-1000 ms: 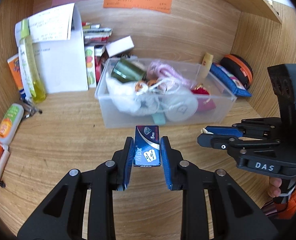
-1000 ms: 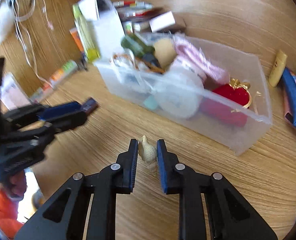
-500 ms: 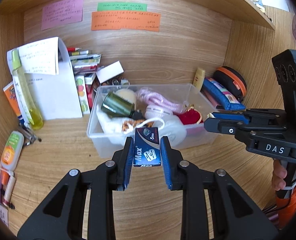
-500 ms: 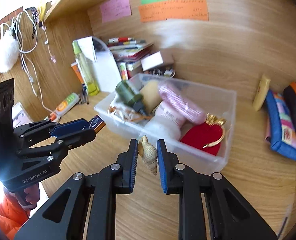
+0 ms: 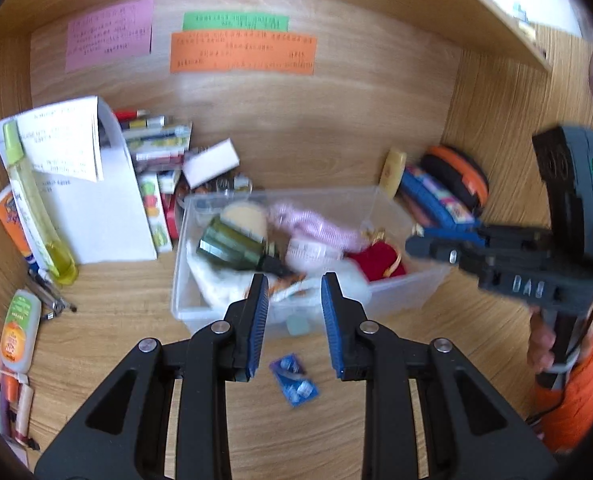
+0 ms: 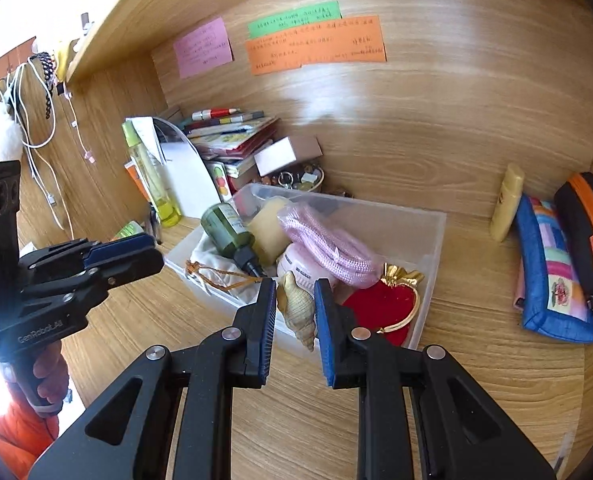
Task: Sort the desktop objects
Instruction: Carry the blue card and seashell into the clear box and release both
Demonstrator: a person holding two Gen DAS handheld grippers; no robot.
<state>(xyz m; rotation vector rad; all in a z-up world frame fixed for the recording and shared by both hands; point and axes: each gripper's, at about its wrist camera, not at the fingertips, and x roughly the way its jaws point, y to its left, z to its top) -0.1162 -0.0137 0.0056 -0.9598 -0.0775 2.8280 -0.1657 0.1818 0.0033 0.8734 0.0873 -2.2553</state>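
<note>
A small blue packet [image 5: 295, 379] with white print lay flat on the wooden counter [image 5: 108, 312], just in front of the clear plastic bin [image 5: 400, 292] and outside it. Its image was blurred. A cream, brown-banded spiral seashell [image 6: 297, 309] hung point-down over the bin's near wall.

At the far left of the counter lay an orange-labelled tube [image 5: 19, 330]; behind it a tall yellow-green bottle [image 5: 36, 208] leaned against a white folded card [image 5: 108, 208], with a stack of books [image 5: 156, 144] beside that. The bin held a dark green bottle [image 5: 232, 246], a pink cord [image 5: 316, 226] and a red pouch [image 5: 380, 260]. To its right, a blue patchwork case [image 6: 552, 272] and a black-and-orange case [image 6: 588, 236] leaned at the side wall.

The left gripper [image 5: 294, 312] stood slightly spread and empty, pads clear of the packet beneath it. The right gripper [image 6: 295, 312] pinched the seashell between its blue pads.
</note>
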